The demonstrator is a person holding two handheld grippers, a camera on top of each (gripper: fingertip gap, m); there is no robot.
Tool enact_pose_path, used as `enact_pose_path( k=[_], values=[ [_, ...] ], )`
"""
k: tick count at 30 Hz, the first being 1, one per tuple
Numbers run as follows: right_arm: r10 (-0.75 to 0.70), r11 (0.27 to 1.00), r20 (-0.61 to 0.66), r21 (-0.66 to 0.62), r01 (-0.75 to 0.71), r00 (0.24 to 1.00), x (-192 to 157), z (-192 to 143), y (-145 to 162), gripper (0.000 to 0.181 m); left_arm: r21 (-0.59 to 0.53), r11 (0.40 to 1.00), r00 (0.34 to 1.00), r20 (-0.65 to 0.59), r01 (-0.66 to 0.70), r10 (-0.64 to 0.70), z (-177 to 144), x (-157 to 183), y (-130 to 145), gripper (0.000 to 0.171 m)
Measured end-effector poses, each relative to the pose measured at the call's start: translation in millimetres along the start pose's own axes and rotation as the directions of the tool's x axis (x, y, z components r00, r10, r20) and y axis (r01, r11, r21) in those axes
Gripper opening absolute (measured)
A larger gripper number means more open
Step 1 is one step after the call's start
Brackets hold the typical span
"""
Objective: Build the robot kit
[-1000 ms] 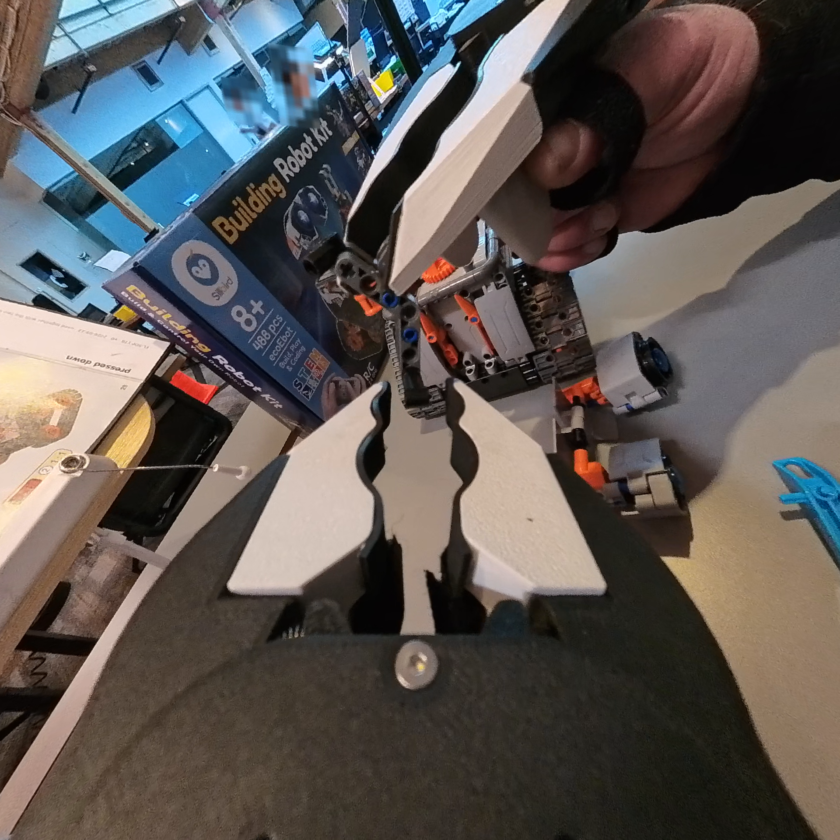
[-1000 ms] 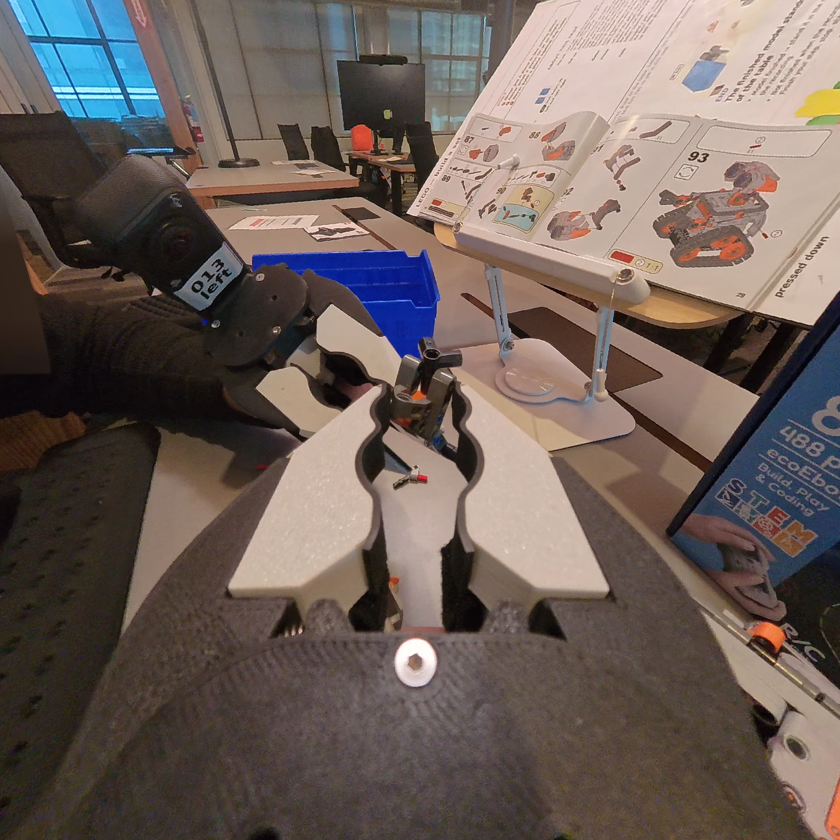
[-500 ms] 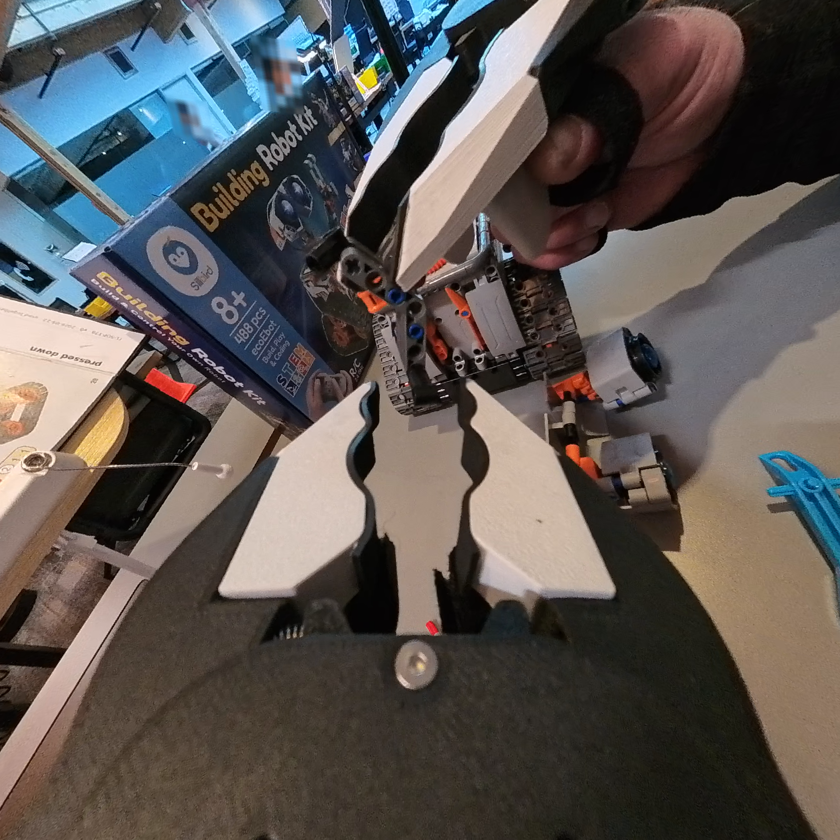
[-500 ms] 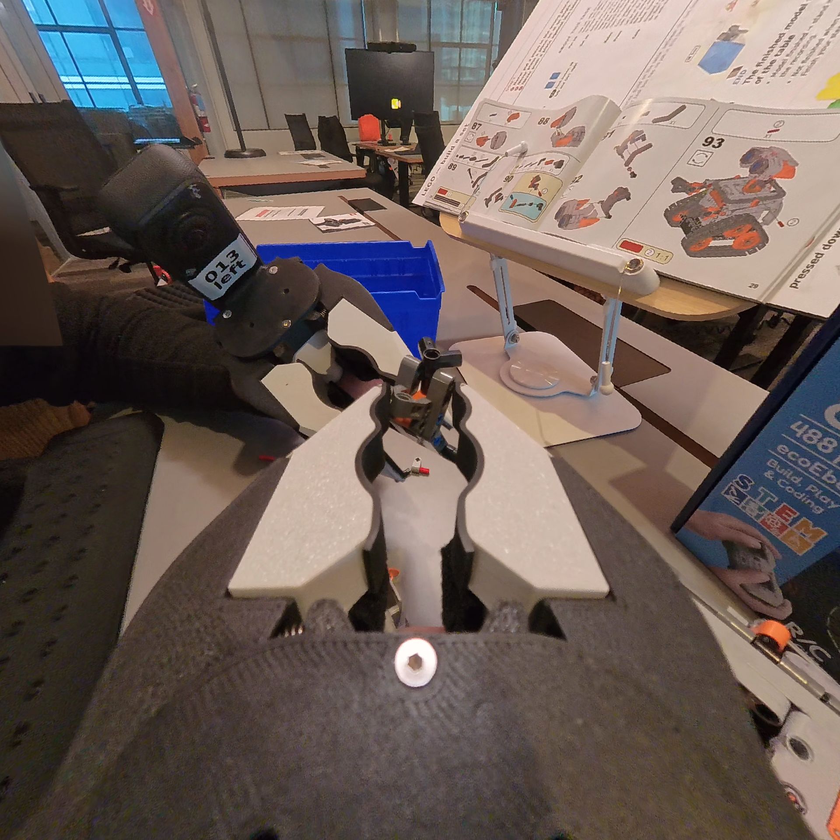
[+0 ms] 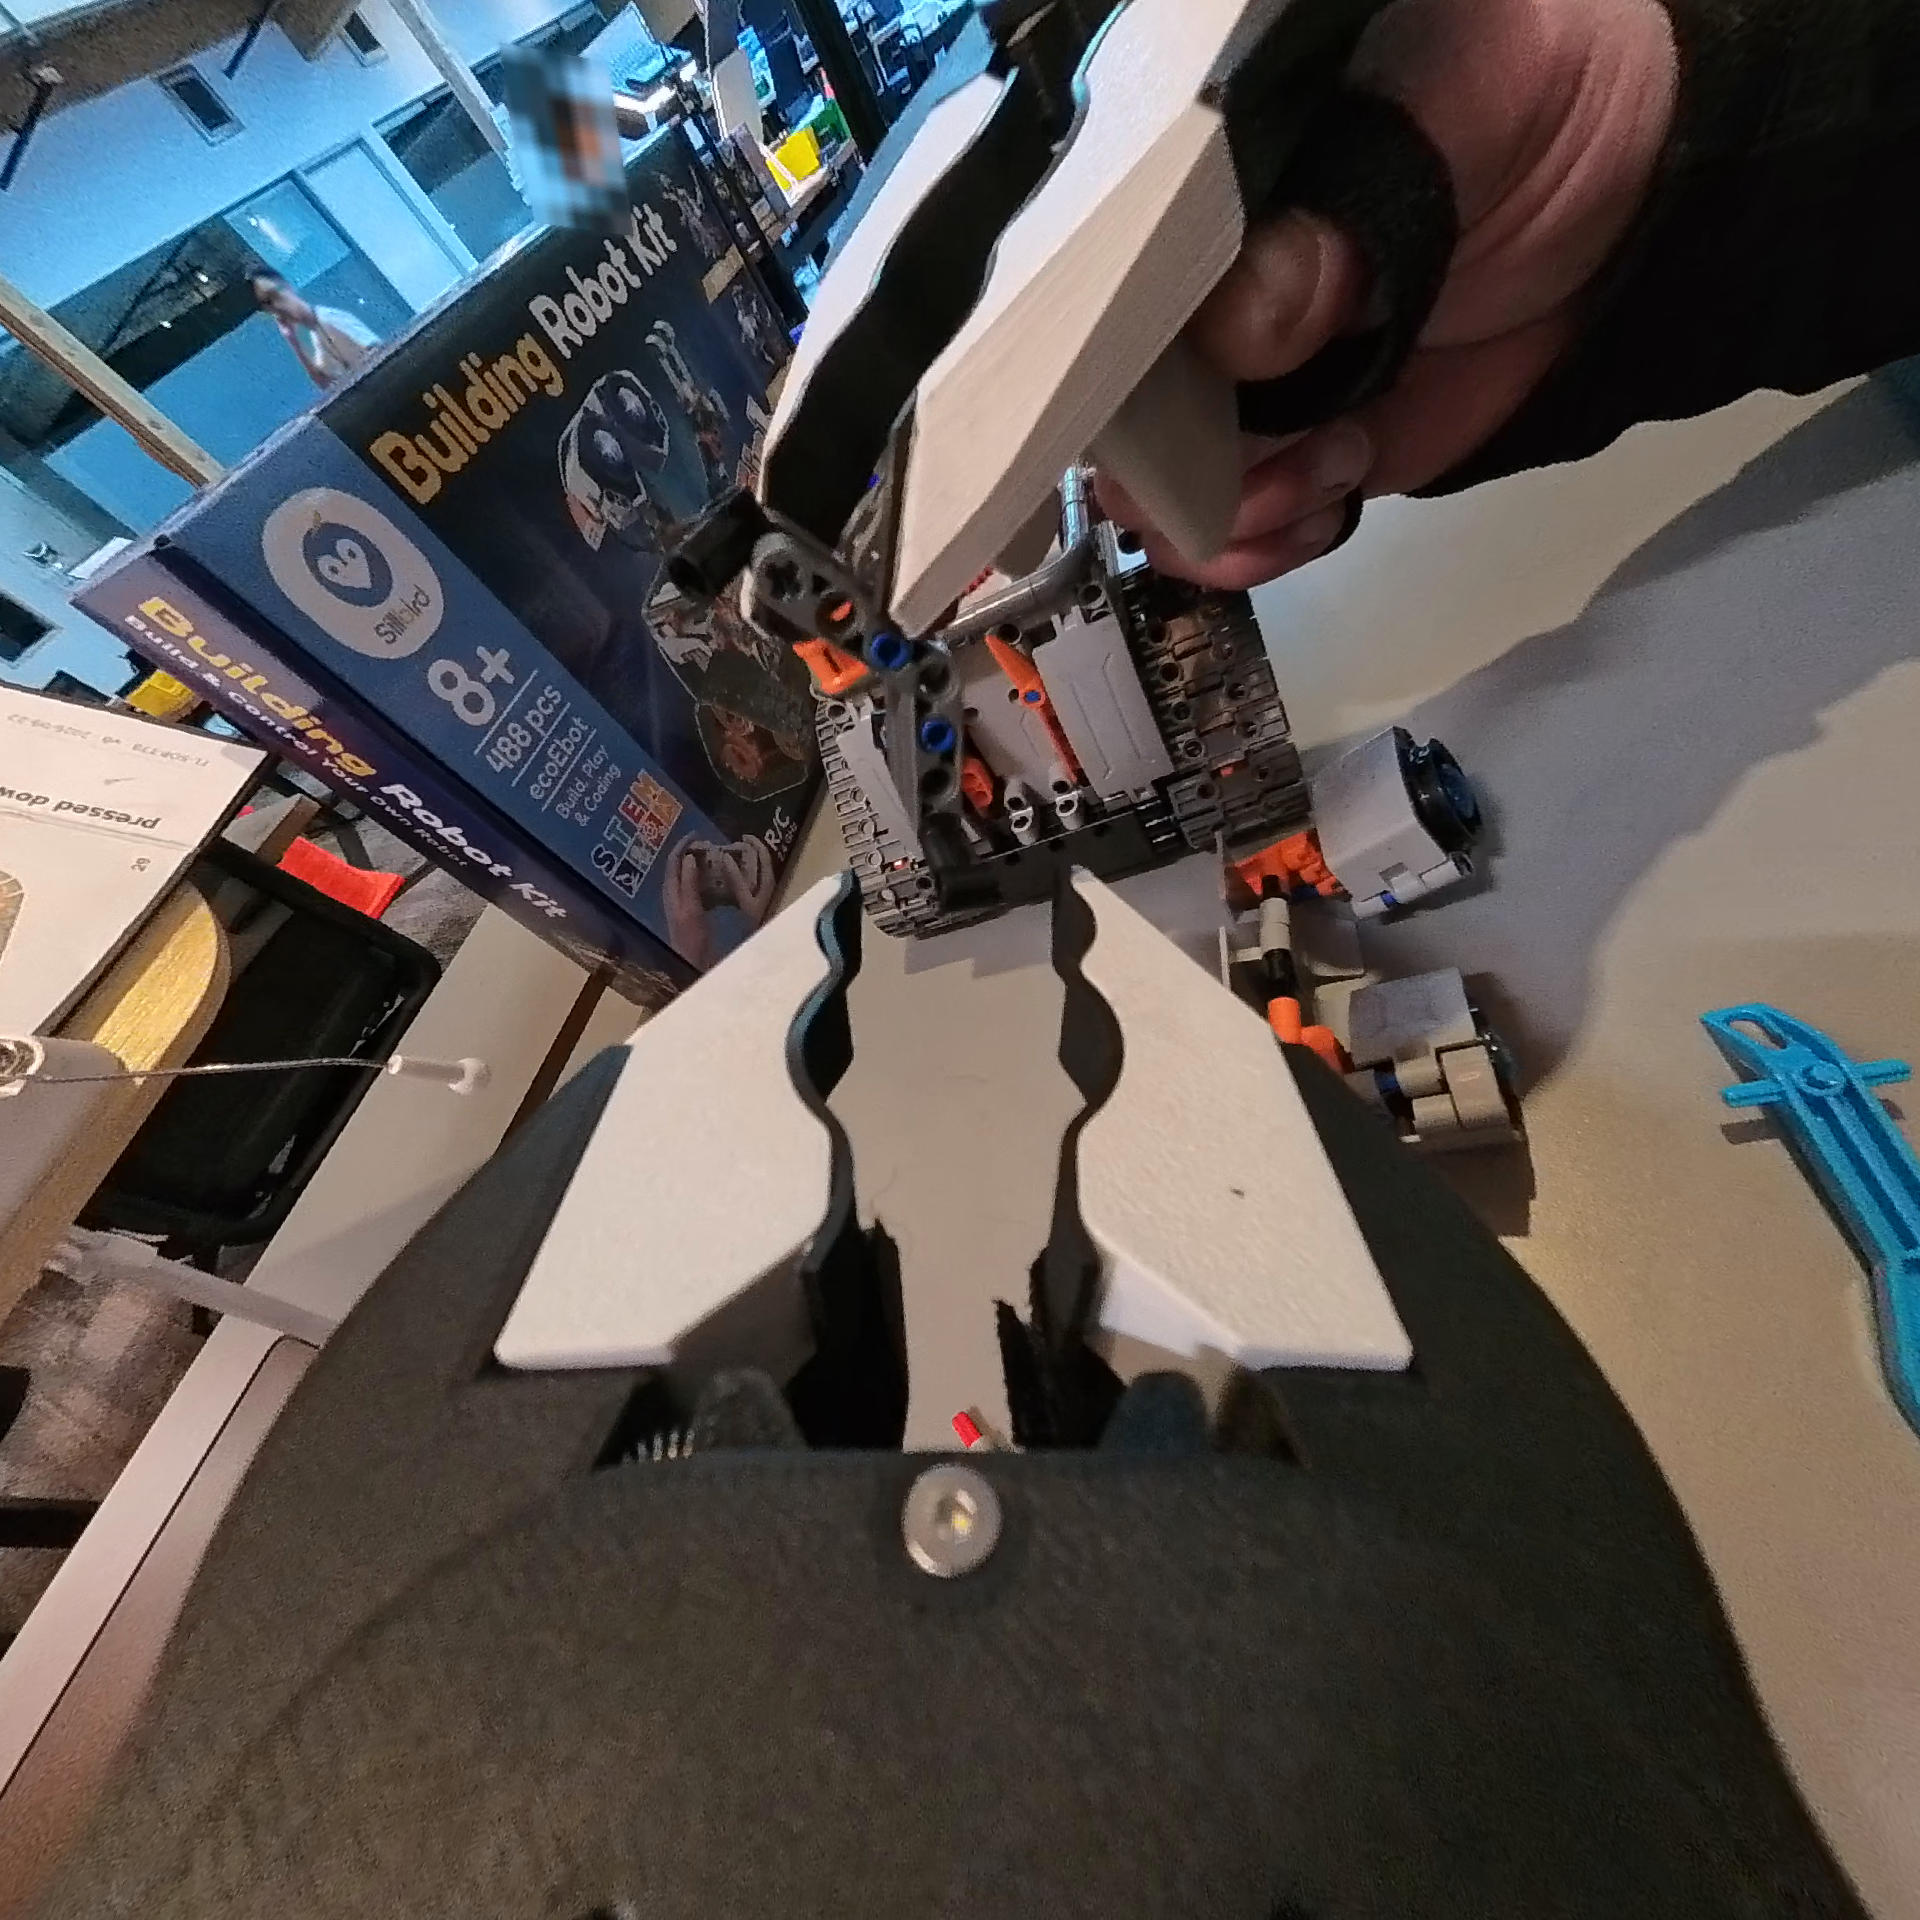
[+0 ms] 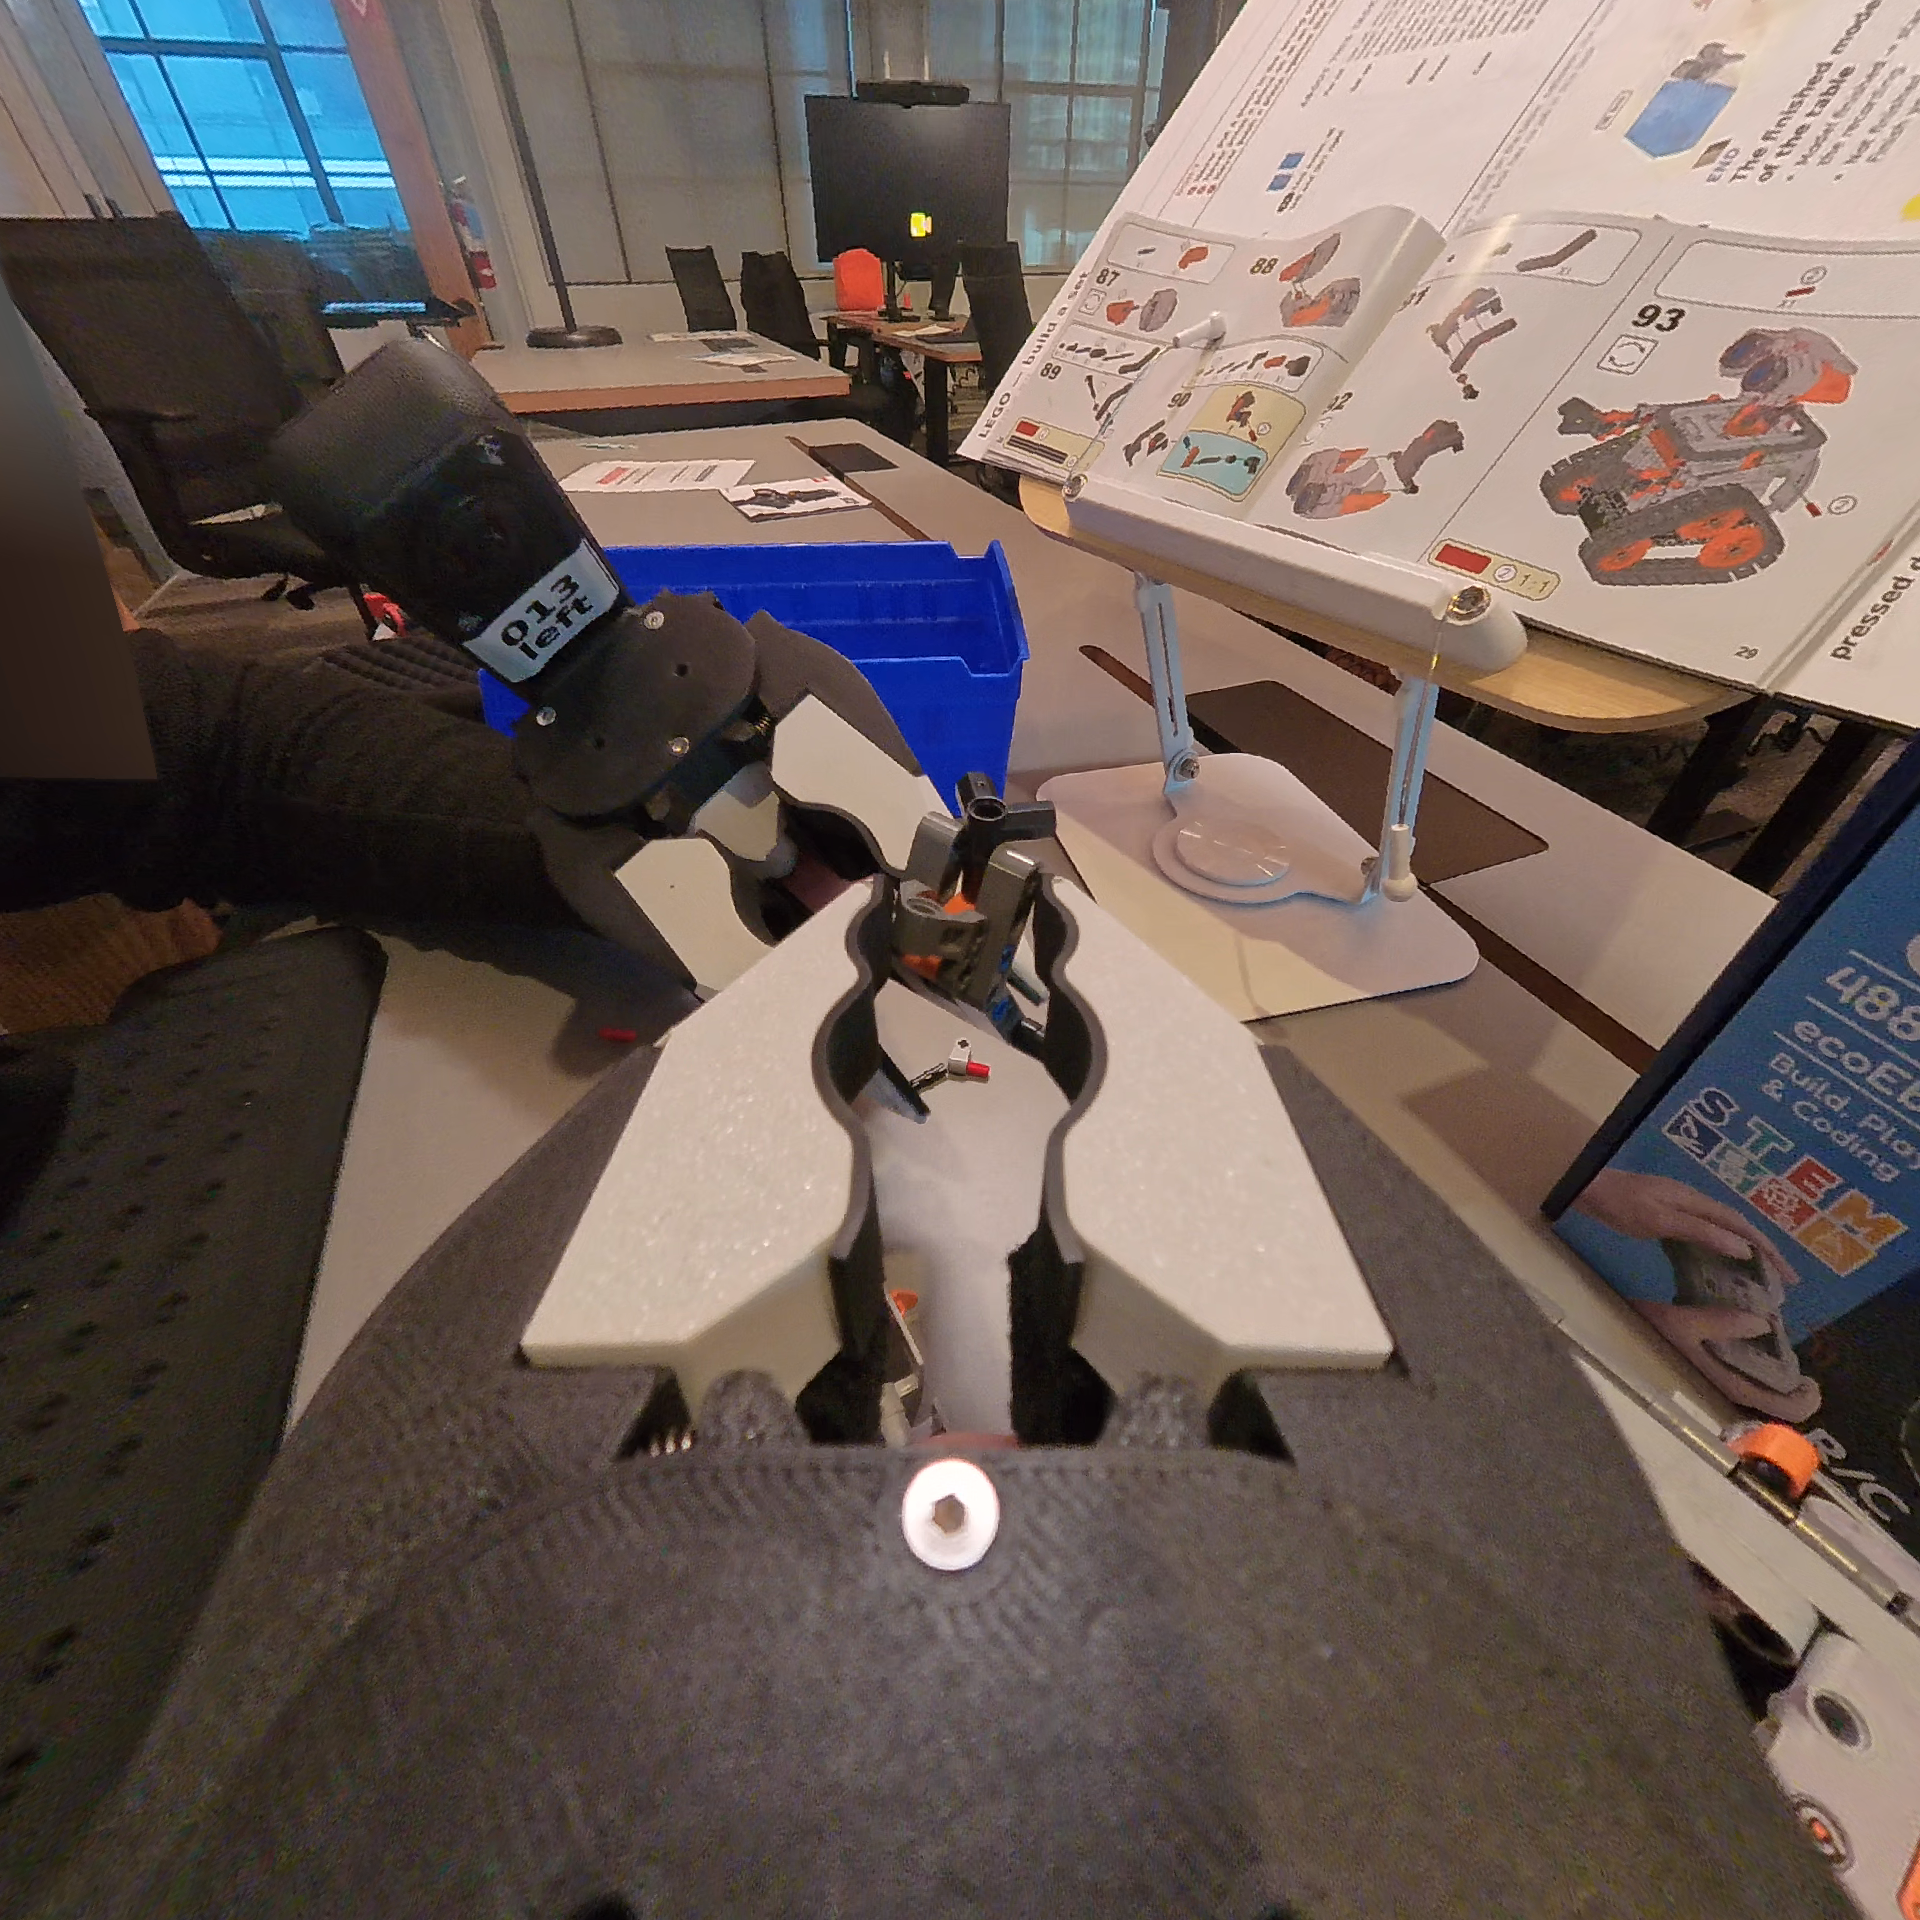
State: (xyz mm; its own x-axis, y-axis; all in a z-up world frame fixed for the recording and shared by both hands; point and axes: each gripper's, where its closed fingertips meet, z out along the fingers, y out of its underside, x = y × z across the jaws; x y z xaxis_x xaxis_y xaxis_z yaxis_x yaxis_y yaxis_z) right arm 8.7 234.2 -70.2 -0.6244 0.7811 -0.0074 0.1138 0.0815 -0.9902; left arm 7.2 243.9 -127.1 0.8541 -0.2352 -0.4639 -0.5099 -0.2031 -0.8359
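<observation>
Right gripper [image 6: 961,914] clenched on a small grey beam assembly [image 6: 961,899] with orange and blue pins and a black connector on top, held off the table [image 6: 1538,935]; in the left wrist view, same right gripper [image 5: 883,582] reaching in from the upper right, gripped by a gloved hand [image 5: 1455,260], pinching the top of that grey beam assembly [image 5: 883,675], which hangs just in front of the tracked robot model [image 5: 1091,758]. Left gripper [image 5: 961,914] released, nothing between its parted fingers, tips low over the table [image 5: 1662,727] just near of the tracked model's base. To the right of the model, two grey motor blocks: one with a dark blue-ringed end [image 5: 1392,821] farther off, another [image 5: 1423,1070] nearer, with orange and black pieces between. Blue plastic tool [image 5: 1849,1132] at the far right edge. Blue kit box [image 5: 468,644] standing to the left behind the model. In the right wrist view, left gripper [image 6: 800,883] just left of the held assembly, jaws apart; small white-and-red pin [image 6: 961,1065] lying on the table beneath; blue bin [image 6: 883,634] behind; open instruction booklet [image 6: 1507,364] on a white stand [image 6: 1247,862] to the right; kit box [image 6: 1787,1091] at the right edge.
</observation>
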Motion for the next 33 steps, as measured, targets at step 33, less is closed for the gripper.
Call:
enact_pose_path(
  k=[33],
  values=[
    [-0.033, 0.999, 0.107, 0.020, 0.031, 0.994, -23, 1, -3, 0.025, -0.001, 0.996, 0.989, -0.112, 0.094, -0.094, 5, 11, 8, 0.067]
  ],
)
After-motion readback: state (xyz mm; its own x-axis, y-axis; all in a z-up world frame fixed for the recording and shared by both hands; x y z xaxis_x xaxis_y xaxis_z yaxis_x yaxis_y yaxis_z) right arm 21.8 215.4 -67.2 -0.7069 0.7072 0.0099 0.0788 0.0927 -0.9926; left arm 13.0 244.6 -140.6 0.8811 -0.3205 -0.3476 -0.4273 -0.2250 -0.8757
